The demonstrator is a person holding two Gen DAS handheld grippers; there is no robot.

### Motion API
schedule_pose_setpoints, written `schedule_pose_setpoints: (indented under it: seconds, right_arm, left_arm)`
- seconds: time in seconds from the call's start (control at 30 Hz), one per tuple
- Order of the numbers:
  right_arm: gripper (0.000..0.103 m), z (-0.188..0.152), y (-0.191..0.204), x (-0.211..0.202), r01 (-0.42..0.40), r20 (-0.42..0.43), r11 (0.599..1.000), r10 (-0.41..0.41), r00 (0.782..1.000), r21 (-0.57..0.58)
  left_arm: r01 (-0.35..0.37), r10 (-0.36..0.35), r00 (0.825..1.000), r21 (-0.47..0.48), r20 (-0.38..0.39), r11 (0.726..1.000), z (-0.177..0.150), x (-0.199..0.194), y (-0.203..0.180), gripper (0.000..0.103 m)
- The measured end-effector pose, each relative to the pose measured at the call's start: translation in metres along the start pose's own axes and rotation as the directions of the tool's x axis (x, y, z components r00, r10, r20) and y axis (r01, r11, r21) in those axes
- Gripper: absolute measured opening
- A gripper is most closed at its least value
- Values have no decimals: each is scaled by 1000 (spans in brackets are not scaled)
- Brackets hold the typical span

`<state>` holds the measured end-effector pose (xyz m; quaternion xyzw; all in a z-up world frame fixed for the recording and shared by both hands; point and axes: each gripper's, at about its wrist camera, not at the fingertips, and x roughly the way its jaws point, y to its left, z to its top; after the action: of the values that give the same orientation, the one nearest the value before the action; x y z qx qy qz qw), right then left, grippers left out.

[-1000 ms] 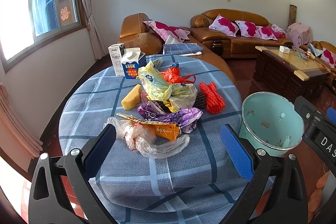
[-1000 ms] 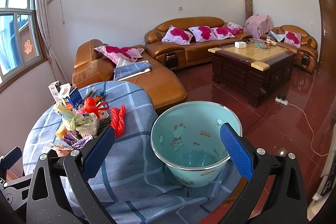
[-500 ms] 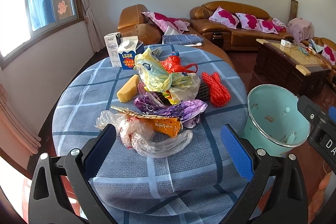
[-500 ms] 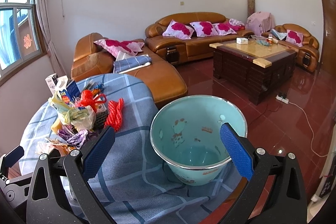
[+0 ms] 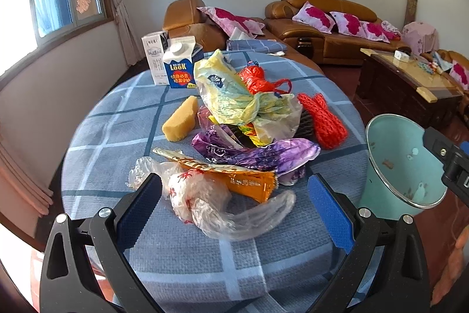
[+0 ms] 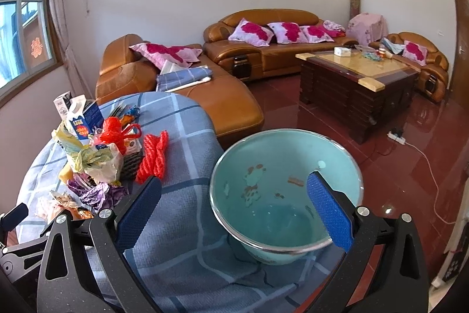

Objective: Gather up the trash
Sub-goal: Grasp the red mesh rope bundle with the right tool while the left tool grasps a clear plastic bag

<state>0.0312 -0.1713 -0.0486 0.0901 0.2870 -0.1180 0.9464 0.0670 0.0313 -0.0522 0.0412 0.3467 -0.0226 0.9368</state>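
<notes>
- Left wrist view: my left tongs [image 5: 233, 206] are spread apart and hold nothing, low over the near edge of the counter [image 5: 187, 254]. Between the blue pads lies a crumpled clear plastic bag [image 5: 211, 203], the nearest piece of the trash heap. I judge it very light, limp and slippery, so I would pinch its bunched knot, not a loose flap. Its tail trails toward the right. Touching it on the far side, an orange wrapper [image 5: 231, 176] runs long from far left to near right; it looks thin and crinkly.
- Right wrist view: my right tongs [image 6: 234, 209] are also apart and empty. The teal bin [image 6: 281, 195] stands just beyond the counter's right edge, mouth tilted toward me, its rim behind the right pad. The heap sits far left on the counter.
</notes>
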Motion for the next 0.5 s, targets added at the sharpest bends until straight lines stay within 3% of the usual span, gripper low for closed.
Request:
schedule_pose_setpoints:
  seconds: [0.03,0.1,0.27,0.37,0.5]
  right_arm:
    - [94,1,2,4,-12,-5,1000,12,1000,-9]
    - [79,2,6,11,-34,-11,999,34,999,-24]
    - [70,9,18,33,-79,-46,995,76,996,-58]
    - [59,12,27,47,-123,-78,990,118,990,-66]
    - [58,10,43,63,-164,-117,983,153,981,-83]
  left_arm:
    - [17,-17,1000,-12,-11,1000,0,2,7,97]
    - [21,-21,1000,-42,-4,999,-2,4,21,97]
    - [-30,29,1000,-172,-3,985,0,12,74,97]
    - [-67,63,998,-222,-25,973,2,24,100,96]
    - [-93,83,995,-232,-52,968,6,41,115,91]
